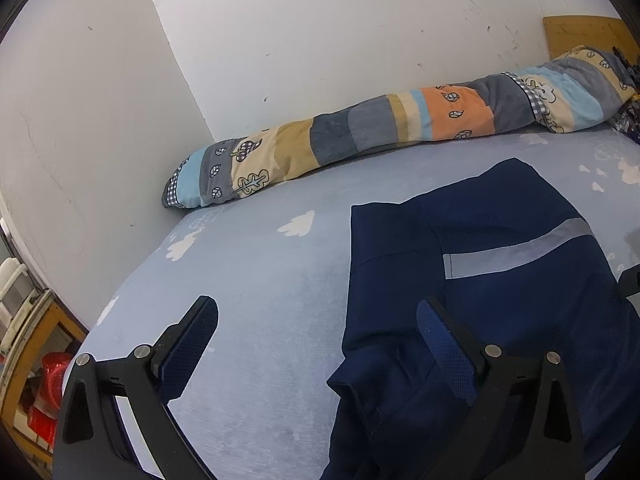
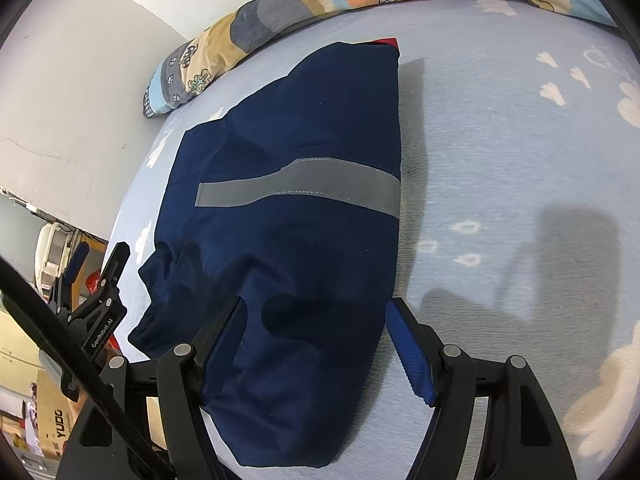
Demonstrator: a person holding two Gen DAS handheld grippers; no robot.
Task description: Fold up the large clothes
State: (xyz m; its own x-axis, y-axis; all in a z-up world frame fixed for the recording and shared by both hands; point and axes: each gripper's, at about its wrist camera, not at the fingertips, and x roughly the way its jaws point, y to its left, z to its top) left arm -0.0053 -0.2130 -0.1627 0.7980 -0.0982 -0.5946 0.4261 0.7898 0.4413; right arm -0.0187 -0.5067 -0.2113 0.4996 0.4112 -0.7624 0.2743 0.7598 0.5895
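Garment count: one folded navy jacket [image 2: 288,216] on bed [image 2: 500,152], one rolled quilt [image 1: 360,136] far; two grippers, left gripper [image 1: 316,344] and right gripper [image 2: 316,344], jaws apart, holding nothing.

A pale blue bedsheet [image 1: 260,264] printed with small white clouds covers the bed. Along its far edge, pressed against the white wall [image 1: 320,40], lies a long rolled quilt [image 1: 360,128] in patchwork blocks of orange, grey, tan and light blue, with leaf and tree prints. At the right end of the roll a piece of the wooden headboard [image 1: 584,34] shows above it. Off the bed's left edge stands a wooden shelf [image 1: 36,340] with something red [image 1: 50,384] on it, perhaps plastic packaging, though it is too blurred to tell. Lower down that side sits a cardboard box [image 2: 56,420] with dark lettering, and a white rounded object [image 2: 50,248] rests above the shelf.
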